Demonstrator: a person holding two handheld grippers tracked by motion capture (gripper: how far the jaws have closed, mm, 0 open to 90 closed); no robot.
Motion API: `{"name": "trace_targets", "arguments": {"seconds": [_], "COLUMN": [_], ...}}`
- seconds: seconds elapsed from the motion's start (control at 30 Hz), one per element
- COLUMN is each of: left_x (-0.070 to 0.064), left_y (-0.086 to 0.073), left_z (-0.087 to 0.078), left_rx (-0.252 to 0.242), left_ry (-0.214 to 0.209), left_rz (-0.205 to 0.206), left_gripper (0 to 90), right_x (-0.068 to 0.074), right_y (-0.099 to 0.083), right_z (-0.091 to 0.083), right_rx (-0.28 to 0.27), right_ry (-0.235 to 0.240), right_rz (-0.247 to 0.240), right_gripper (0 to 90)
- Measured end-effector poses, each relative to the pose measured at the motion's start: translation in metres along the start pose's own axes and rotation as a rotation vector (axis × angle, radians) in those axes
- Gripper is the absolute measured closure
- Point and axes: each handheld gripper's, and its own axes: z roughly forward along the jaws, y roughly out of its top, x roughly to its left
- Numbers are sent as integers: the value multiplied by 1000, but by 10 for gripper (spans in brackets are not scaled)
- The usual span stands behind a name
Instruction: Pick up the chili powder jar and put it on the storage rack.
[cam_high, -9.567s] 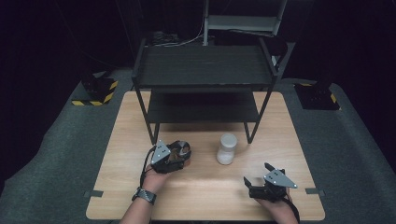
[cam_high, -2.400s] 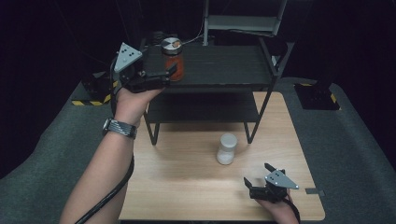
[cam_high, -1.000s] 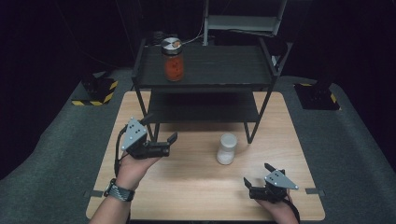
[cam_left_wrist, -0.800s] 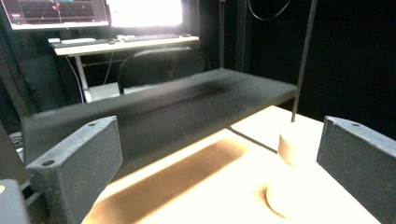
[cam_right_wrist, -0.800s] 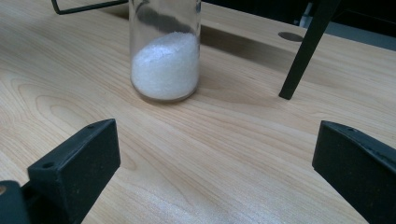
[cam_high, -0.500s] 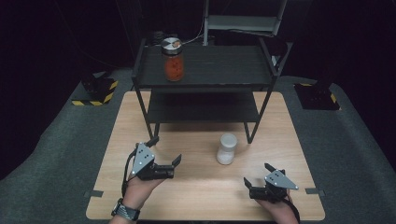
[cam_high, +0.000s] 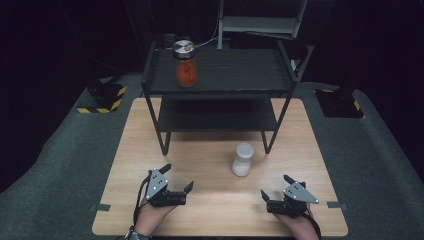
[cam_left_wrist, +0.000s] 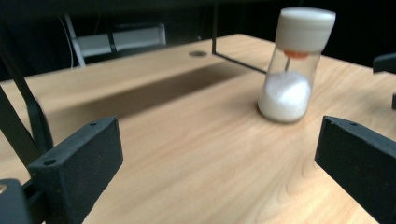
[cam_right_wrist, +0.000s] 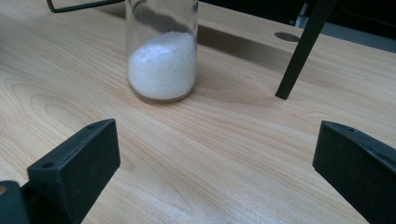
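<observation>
Jaws of the left gripper stand wide apart with nothing between them, low over the wooden table near its front edge. Farther right, the white-capped jar (part full of white grains) stands upright, apart from both tools. Right gripper rests likewise spread and holds nothing.
</observation>
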Motion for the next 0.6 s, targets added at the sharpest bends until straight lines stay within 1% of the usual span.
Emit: {"name": "trace_targets", "arguments": {"seconds": [0.07, 0.17, 0.23, 0.33, 0.4, 0.47, 0.5, 0.53, 0.6], "left_x": [0, 1, 1, 1, 0, -2, -2, -1, -2], "left_y": [-3, -8, -10, -15, -16, -16, -17, -16, -15], "left_z": [1, 2, 2, 2, 2, 2, 2, 2, 3], "left_rx": [21, 47, 68, 88, 105, 122, 115, 118, 125], "left_ry": [-4, -6, 0, -1, 5, 13, 11, 10, 10], "left_rz": [9, 0, 12, 17, 36, 49, 47, 45, 56], "left_gripper": [6, 4, 4, 4, 4, 5, 5, 5, 5], "right_x": [1, 1, 2, 2, 1, 2, 3, 4, 4], "right_y": [0, 1, 1, 1, 1, 1, 1, 0, -1], "right_z": [0, 0, 0, 0, 1, 1, 0, 0, -1], "right_rx": [0, 3, 4, 5, 6, 6, 4, -2, -5], "right_ry": [-4, -7, -8, -5, 4, 3, 2, 1, 1], "right_rz": [1, -1, -5, -7, -19, -26, -28, -30, -32], "right_gripper": [0, 0, 0, 1, 7, 6, 7, 7, 8]}}
